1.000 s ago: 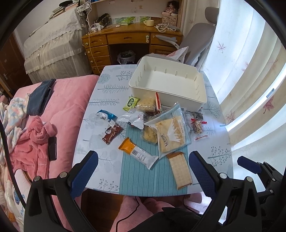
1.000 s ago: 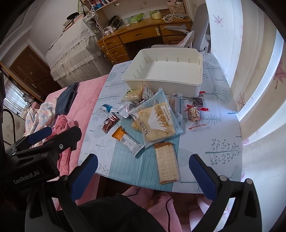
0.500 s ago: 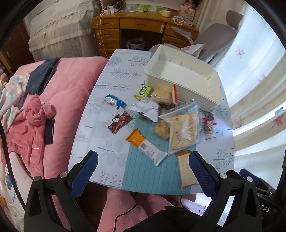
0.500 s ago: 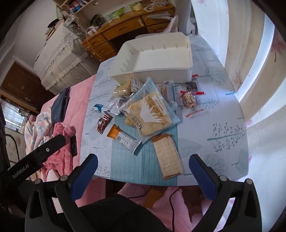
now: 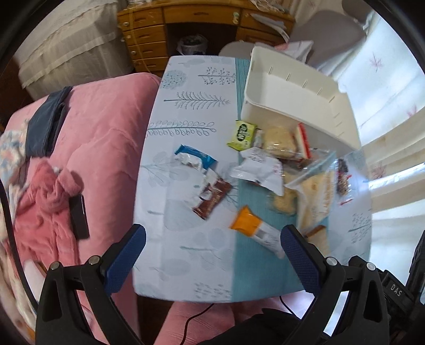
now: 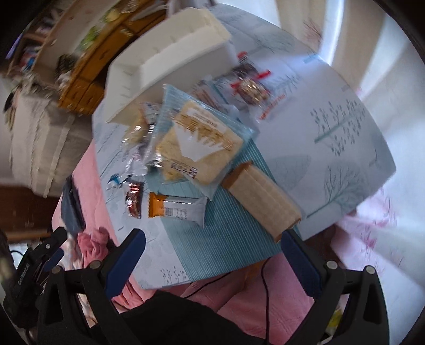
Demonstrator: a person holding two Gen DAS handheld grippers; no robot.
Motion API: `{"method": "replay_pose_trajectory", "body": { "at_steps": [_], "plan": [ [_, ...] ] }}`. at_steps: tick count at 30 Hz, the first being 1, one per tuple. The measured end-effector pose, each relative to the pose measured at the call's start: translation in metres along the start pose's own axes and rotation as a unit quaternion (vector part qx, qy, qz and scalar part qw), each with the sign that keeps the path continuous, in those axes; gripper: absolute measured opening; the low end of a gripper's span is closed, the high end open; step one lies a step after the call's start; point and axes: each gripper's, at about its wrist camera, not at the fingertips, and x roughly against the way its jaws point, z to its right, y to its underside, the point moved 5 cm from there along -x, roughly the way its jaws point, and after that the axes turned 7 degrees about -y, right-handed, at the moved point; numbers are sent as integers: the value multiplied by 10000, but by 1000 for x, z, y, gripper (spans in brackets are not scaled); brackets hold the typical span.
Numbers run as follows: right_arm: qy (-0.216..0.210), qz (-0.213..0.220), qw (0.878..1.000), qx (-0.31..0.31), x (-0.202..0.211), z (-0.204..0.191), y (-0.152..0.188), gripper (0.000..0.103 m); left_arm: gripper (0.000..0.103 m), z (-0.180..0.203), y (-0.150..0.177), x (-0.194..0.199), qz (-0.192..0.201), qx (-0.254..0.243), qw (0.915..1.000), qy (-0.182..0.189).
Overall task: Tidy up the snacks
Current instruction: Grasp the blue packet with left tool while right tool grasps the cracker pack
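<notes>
Several snack packets lie on the patterned table (image 5: pixel 186 254) in front of an empty white bin (image 5: pixel 294 98), which also shows in the right wrist view (image 6: pixel 170 61). Among them are an orange-and-white bar (image 5: pixel 255 231), a brown packet (image 5: pixel 212 196), a green packet (image 5: pixel 241 135), a large clear cracker bag (image 6: pixel 202 140) and a tan wafer pack (image 6: pixel 263 199). My left gripper (image 5: pixel 212 260) is open and empty above the table's near edge. My right gripper (image 6: pixel 212 262) is open and empty above the near edge, close to the wafer pack.
A pink bed (image 5: pixel 87 138) with clothes and a dark phone (image 5: pixel 79 216) borders the table on the left. A wooden desk (image 5: pixel 186 24) and grey chair (image 5: pixel 326 29) stand behind. Curtains (image 5: pixel 385 87) hang at the right.
Both grippers have moved forward and lower toward the table; the right view has tilted and swung toward the wafer pack. Both stay open and empty. The snacks have not moved.
</notes>
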Motion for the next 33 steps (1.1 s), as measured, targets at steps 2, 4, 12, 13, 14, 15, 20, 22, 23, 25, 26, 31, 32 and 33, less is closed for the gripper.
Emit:
{"method": "replay_pose_trajectory", "body": {
  "at_steps": [2,4,12,13,14,15,20,22,23,25,26,31,32,33],
  "plan": [
    [157,100,9995,-249,-13,3,7,102,101,-5,-10,-14,-97,-198,9998,-29],
    [259,207,9986,-416,-23,5,13,102,101,-9,-20,-28,-198,-362,9991,-43],
    [989,609,9926,-351,-59,26,26,102,101,-16,-52,-99,-626,-595,9962,-80],
    [1108,682,9912,-255,-61,29,26,102,101,-17,-57,-110,-669,-581,9960,-117],
    [1232,770,9893,-101,-65,32,25,102,101,-17,-58,-117,-692,-563,9959,-148],
    [1288,816,9883,-1,-67,33,25,102,101,-18,-62,-127,-720,-520,9959,-196],
    [1576,1018,9795,733,-80,40,14,102,101,-16,-77,-160,-867,-362,9954,-183],
    [1746,1016,9743,995,-87,41,9,102,101,-14,-80,-173,-932,-387,9947,-197],
    [1864,959,9707,1176,-92,43,6,102,101,-14,-82,-177,-965,-398,9943,-221],
    [2034,788,9660,1390,-101,46,1,102,101,-13,-84,-187,-1039,-398,9935,-242],
    [2107,713,9638,1470,-106,47,-1,102,101,-13,-84,-193,-1081,-392,9931,-222],
    [2076,485,9594,1847,-121,44,-10,102,93,-15,-87,-215,-1237,-231,9919,-144],
    [2045,408,9586,1940,-125,43,-13,102,89,-17,-88,-218,-1270,-176,9917,-126],
    [2027,352,9584,1978,-128,43,-17,102,87,-19,-89,-221,-1269,-114,9918,-109]
  ]
}}
